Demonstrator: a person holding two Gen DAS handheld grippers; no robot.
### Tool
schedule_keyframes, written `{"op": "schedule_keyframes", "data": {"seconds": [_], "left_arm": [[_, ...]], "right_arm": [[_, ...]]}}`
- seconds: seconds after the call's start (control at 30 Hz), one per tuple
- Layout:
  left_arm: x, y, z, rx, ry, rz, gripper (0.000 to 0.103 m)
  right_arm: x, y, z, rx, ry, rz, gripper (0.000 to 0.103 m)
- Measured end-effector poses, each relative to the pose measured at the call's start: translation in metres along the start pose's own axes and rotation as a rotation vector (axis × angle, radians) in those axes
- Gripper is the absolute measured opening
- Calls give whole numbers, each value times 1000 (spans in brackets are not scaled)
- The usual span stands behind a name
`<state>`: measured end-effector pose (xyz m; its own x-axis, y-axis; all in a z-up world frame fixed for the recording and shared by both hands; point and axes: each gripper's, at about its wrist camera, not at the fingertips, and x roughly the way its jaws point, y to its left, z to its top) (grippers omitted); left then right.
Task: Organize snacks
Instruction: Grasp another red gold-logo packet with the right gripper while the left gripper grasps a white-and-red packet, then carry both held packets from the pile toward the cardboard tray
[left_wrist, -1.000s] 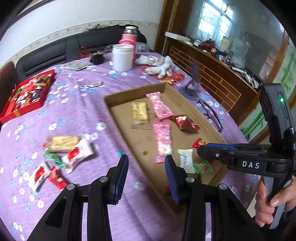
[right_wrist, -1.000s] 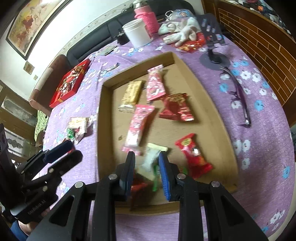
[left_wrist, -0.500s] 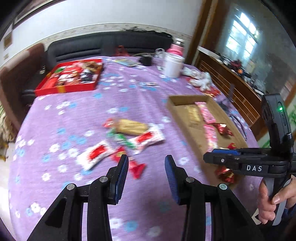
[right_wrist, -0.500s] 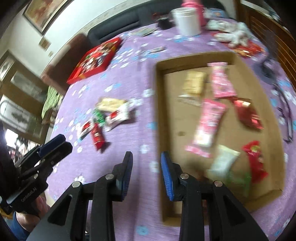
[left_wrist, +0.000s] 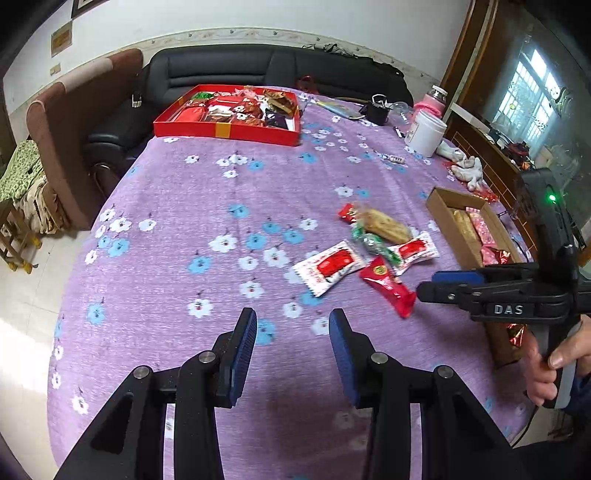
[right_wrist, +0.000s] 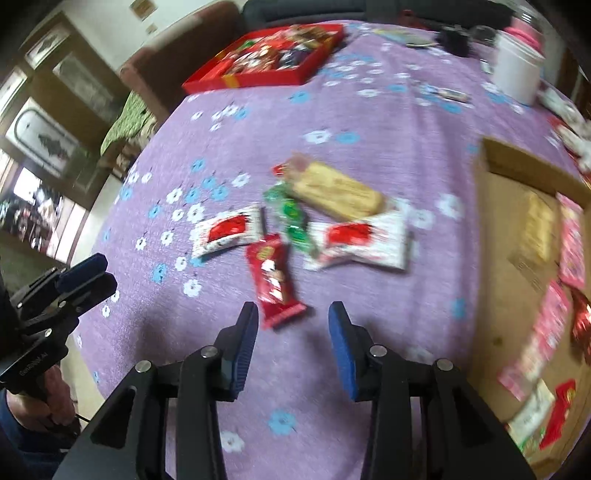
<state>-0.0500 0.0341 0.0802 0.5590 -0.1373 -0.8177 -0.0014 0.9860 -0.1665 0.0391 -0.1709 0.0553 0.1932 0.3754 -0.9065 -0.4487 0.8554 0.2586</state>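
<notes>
A small heap of loose snacks lies on the purple flowered tablecloth (left_wrist: 221, 206): a red packet (right_wrist: 275, 280), two white-and-red packets (right_wrist: 229, 230) (right_wrist: 360, 240), a green candy (right_wrist: 291, 218) and a tan bar (right_wrist: 334, 190). The cardboard tray (right_wrist: 517, 166) at the right holds several snacks. My right gripper (right_wrist: 291, 332) is open and empty, just short of the red packet. It also shows in the left wrist view (left_wrist: 428, 286). My left gripper (left_wrist: 291, 343) is open and empty, hovering left of the heap (left_wrist: 369, 251).
A red gift box (left_wrist: 229, 127) full of sweets stands at the far edge. A white jar (left_wrist: 424, 131), a pink bottle (left_wrist: 430, 105) and a white soft toy (left_wrist: 465, 168) stand at the far right. A black sofa (left_wrist: 258, 70) lies beyond the table.
Both grippers swung left, away from the cardboard tray toward the loose heap. My right gripper opened wider and now sits right before the red packet.
</notes>
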Motion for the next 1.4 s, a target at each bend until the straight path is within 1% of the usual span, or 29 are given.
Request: {"op": "schedule_keyframes", "data": {"seconds": [0.03, 0.1, 0.17, 0.3, 0.33, 0.37, 0.5, 0.57, 0.63, 0.67, 0.73, 0.83, 0.87, 0.93, 1.0, 1.07, 1.2, 1.4], "left_arm": [[1, 3, 1, 7, 3, -2, 43], [2, 6, 3, 22, 1, -4, 59], [4, 8, 9, 48, -4, -13, 64], [14, 4, 22, 114, 10, -43, 64], [19, 2, 26, 133, 20, -53, 64], [25, -1, 29, 155, 32, -61, 64], [49, -14, 40, 259, 80, -99, 64], [60, -21, 44, 303, 99, -107, 64], [73, -28, 48, 345, 129, -130, 68], [81, -32, 49, 367, 139, -124, 69], [94, -40, 51, 410, 162, -146, 69], [111, -49, 52, 453, 185, -132, 69], [115, -51, 52, 461, 186, -128, 68], [122, -54, 52, 465, 187, -113, 58], [121, -56, 51, 467, 164, -95, 43], [119, -56, 50, 448, 158, -87, 34], [111, -55, 37, 401, 146, -63, 34], [92, -62, 7, 287, 136, -40, 34]], "right_arm": [[6, 5, 4, -11, 5, -5, 39], [14, 11, 9, -29, 10, -20, 39], [25, 15, 13, -50, 29, -44, 40], [40, 20, 14, -64, 51, -72, 40], [41, 21, 13, -68, 42, -85, 35], [39, 22, 11, -71, 30, -92, 18], [28, 13, 2, -6, 10, -77, 17], [17, 8, -6, 33, -4, -53, 17], [8, 4, -17, 61, -18, -44, 17], [5, 2, -21, 76, -20, -40, 17], [1, -2, -27, 111, -25, -24, 17], [-7, -11, -36, 153, -37, -33, 17], [-9, -13, -37, 165, -39, -33, 17], [-14, -18, -41, 188, -49, -36, 17], [-18, -24, -43, 209, -58, -35, 17], [-21, -26, -45, 224, -63, -34, 17], [-20, -25, -45, 222, -58, -25, 17], [-11, -14, -41, 196, -35, 4, 17]]}}
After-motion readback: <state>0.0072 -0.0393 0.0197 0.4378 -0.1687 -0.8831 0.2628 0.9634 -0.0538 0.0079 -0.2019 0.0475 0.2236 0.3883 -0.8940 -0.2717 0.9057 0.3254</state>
